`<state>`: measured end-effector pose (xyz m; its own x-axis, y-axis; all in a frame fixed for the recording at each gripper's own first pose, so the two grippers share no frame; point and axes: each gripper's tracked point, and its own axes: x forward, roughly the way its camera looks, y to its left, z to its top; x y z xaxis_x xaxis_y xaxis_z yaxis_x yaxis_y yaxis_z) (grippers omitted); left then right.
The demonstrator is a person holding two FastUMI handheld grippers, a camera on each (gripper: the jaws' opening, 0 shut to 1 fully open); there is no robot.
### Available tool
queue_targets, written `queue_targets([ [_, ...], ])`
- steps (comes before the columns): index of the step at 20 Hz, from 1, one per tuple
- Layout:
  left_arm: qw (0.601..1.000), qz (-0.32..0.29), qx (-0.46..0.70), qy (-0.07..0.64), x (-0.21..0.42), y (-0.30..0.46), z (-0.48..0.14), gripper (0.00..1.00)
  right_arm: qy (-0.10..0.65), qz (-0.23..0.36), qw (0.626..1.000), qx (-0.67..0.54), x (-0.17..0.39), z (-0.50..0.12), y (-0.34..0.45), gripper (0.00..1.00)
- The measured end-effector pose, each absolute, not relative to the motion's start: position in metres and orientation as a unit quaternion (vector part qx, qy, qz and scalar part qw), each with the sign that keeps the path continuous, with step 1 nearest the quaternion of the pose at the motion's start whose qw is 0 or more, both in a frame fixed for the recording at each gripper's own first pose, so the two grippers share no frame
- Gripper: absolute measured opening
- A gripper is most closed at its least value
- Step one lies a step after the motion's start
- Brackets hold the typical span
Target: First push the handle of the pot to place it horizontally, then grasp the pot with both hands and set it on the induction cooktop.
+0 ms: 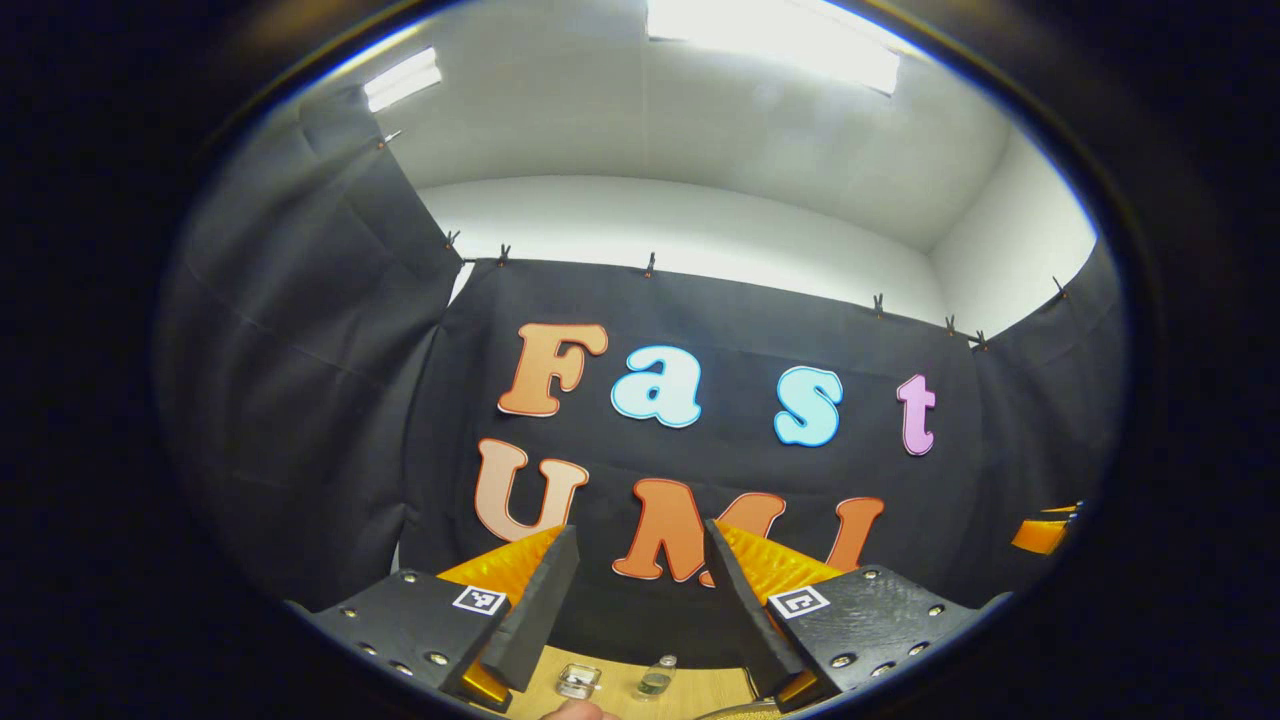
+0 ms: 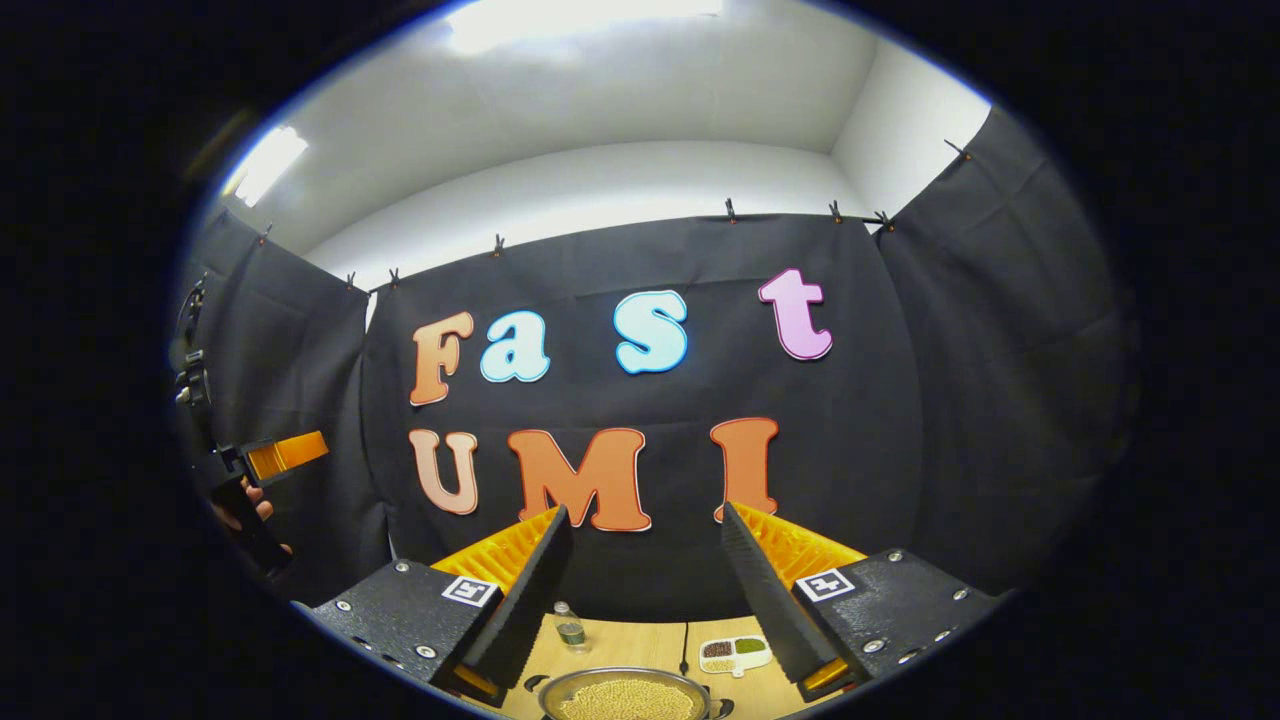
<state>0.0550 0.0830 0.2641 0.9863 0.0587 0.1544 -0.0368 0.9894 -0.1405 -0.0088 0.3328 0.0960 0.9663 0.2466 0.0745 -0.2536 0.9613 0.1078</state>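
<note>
Table: light wooden top (image 2: 640, 645), seen low at the foot of the booth's black cloth wall.
Small bottle: clear glass (image 2: 569, 628), standing upright on the table near the wall; it also shows in the left gripper view (image 1: 656, 679).
Clear box: a small transparent box (image 1: 579, 680), just beside the bottle.
Divided dish: white tray (image 2: 734, 653) with brown, green and pale fillings in separate compartments.
Ceiling lights: bright panels (image 1: 770, 35) above.

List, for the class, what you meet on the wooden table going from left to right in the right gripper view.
Small bottle → pot of yellow grains → thin dark cable → divided dish of seeds.
</note>
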Motion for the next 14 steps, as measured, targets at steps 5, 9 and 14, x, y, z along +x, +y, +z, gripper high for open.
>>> queue_targets([
  [5,0.994,0.006,-0.069,-0.086,0.042,0.075,0.276,0.81,-0.050,0.117,0.991,0.030,-0.009,0.110,0.323,0.98],
  [9,0.995,-0.002,-0.060,-0.079,0.040,0.065,0.274,0.81,-0.063,0.120,0.990,0.028,-0.012,0.117,0.307,0.98],
  [14,0.996,-0.009,-0.056,-0.068,0.043,0.064,0.267,0.79,-0.086,0.102,0.991,0.013,-0.013,0.124,0.278,0.93],
])
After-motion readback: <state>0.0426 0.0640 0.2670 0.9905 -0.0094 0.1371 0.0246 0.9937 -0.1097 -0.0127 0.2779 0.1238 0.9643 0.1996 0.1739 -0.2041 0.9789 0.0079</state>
